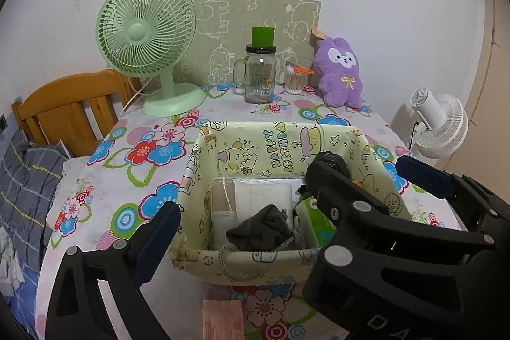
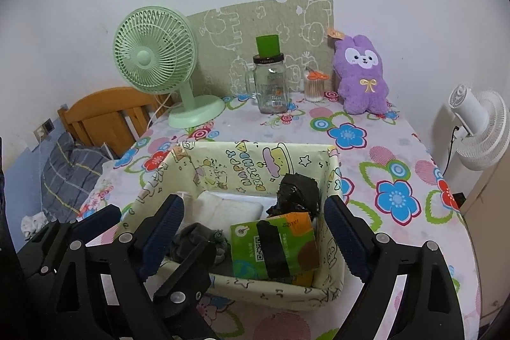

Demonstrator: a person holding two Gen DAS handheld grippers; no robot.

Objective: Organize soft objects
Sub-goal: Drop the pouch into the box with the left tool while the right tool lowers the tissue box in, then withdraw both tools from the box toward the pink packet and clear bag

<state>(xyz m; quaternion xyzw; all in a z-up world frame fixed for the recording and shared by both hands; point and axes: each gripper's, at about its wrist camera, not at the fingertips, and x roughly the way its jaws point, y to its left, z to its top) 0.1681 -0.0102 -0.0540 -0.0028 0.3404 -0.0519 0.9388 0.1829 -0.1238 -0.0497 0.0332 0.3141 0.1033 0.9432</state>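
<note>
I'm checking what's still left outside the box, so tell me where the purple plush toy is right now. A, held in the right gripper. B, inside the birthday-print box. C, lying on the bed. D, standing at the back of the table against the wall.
D: the purple plush toy stands upright at the far edge of the table beside the cotton swab jar, well behind the box.

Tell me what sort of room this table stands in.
Most likely a bedroom in a home. A wooden bed frame with plaid bedding sits right beside the table, a purple plush toy leans against the wall, and a green desk fan stands on the floral tablecloth.
</note>
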